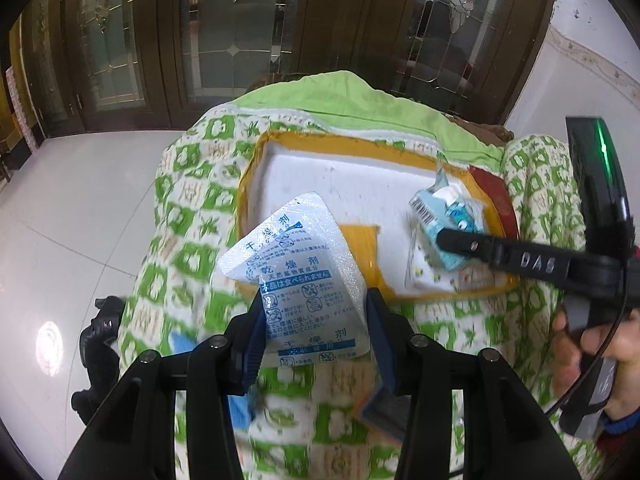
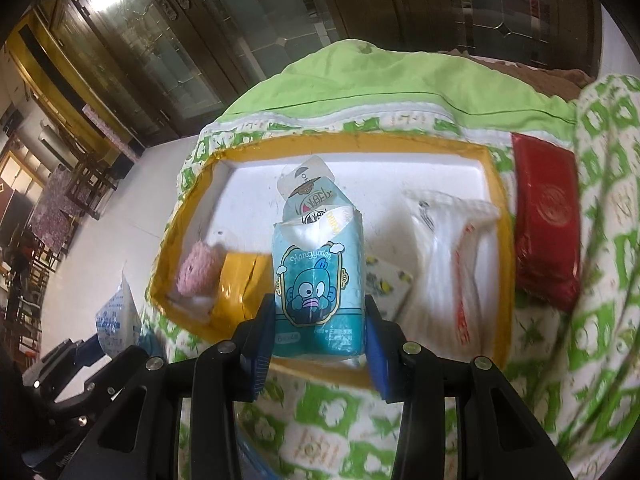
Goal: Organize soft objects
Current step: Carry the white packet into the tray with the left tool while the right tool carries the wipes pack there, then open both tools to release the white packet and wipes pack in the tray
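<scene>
White sachet (image 1: 296,276) printed blue; teal tissue pack (image 2: 318,280); yellow-rimmed tray (image 2: 498,184).

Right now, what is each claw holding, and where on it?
Left claw: white blue-printed desiccant sachet, pinched across its lower half. Right claw: light-blue cartoon tissue pack, by its lower sides.

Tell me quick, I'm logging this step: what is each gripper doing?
Left gripper: closed on the white desiccant packet.
Right gripper: closed on the blue tissue pack.
</scene>
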Motion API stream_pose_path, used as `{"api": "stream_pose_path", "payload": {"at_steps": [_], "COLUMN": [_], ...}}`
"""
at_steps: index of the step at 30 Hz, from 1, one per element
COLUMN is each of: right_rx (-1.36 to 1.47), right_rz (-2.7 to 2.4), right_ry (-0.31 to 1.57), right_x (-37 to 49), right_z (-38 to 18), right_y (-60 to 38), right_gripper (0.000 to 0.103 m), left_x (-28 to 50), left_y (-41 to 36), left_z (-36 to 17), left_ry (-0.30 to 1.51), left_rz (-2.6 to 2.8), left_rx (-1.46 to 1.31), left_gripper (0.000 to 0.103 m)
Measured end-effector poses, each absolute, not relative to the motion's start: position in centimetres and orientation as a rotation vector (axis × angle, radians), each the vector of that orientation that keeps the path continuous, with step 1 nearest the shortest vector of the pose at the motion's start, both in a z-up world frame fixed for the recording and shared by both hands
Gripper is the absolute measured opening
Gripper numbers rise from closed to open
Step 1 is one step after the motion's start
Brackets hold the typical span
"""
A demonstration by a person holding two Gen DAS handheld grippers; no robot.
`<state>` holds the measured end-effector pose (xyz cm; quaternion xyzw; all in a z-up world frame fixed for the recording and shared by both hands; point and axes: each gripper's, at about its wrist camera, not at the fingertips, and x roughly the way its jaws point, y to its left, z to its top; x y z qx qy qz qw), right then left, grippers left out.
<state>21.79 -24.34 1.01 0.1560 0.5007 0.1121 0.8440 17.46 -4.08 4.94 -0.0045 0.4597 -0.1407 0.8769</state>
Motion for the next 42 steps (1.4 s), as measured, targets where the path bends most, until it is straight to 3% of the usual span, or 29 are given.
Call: {"api": "stream_pose_path", "payload": {"at_steps": [22, 32, 38, 40, 42], "right_rx": [0.342, 0.412, 0.437, 0.443, 0.446], "right_rz": [0.253, 0.286, 0.246, 0.241, 0.234], "right_ry": [1.062, 1.078, 1.05, 1.03, 1.006], "right_x": [28.1, 31.0, 30.6, 30.2, 29.7], "right_z": [-1.7, -3.5, -2.9, -2.4, -1.8], "right_y": [-22.9, -21.6, -22.5, -22.8, -23.1], "right_gripper": [0.044, 0.046, 0.054, 0.064, 0.065], "left_x": [29.1, 30.2, 29.8, 29.5, 29.0], "left_y": [-5.6, -5.9, -5.6, -5.5, -5.3], "left_z": [1.3, 0.5, 0.4, 0.4, 0.6], "left_ry": [1.031, 1.033, 1.034, 1.034, 1.03], "left_rz": [-0.269, -0.291, -0.286, -0.283, -0.283], "left_rx": [-0.005, 0.037, 0.004, -0.002, -0.009], "left_gripper": [0.046, 0.047, 0.054, 0.058, 0.068]}}
